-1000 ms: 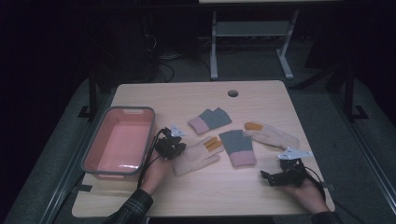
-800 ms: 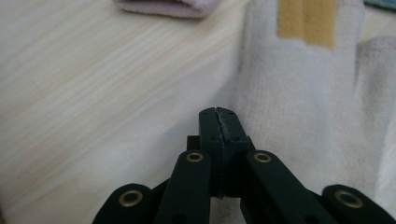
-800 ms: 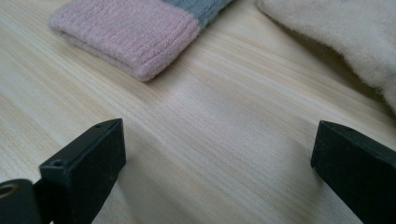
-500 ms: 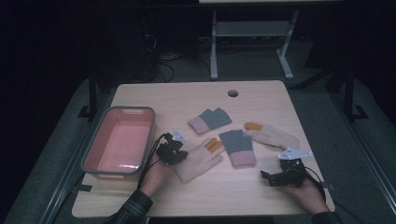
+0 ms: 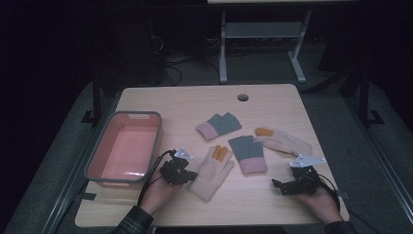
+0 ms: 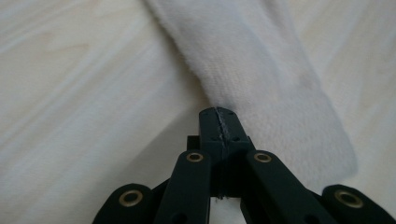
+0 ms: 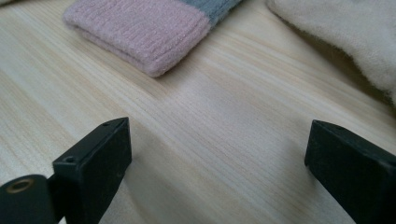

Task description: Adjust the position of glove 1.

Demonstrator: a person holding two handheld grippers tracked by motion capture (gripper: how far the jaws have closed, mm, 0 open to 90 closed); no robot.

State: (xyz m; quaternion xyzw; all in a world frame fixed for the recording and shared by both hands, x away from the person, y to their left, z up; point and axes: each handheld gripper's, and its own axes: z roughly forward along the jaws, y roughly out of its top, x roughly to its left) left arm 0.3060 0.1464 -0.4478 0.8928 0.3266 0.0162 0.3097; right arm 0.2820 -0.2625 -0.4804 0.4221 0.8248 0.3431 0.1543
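A cream glove (image 5: 210, 174) with orange fingertips lies at the table's front middle. My left gripper (image 5: 191, 175) is at its left edge, shut on the cream fabric. In the left gripper view the jaws (image 6: 218, 115) meet tightly on the rim of the cream glove (image 6: 261, 70). My right gripper (image 5: 279, 186) rests open near the front right edge. Its jaws (image 7: 217, 140) stand wide apart over bare wood. Ahead of them lie the pink cuff of a grey glove (image 7: 140, 32) and another cream glove (image 7: 345, 32).
A pink tub (image 5: 92, 163) with a grey rim stands at the left. A grey glove with a pink cuff (image 5: 248, 153), a second grey and pink glove (image 5: 219, 126) and a second cream glove (image 5: 285, 142) lie mid-table. A cable hole (image 5: 242, 97) is at the back.
My left gripper has moved toward the table's front edge, and the cream glove has slid along with it. The right gripper has stayed where it was.
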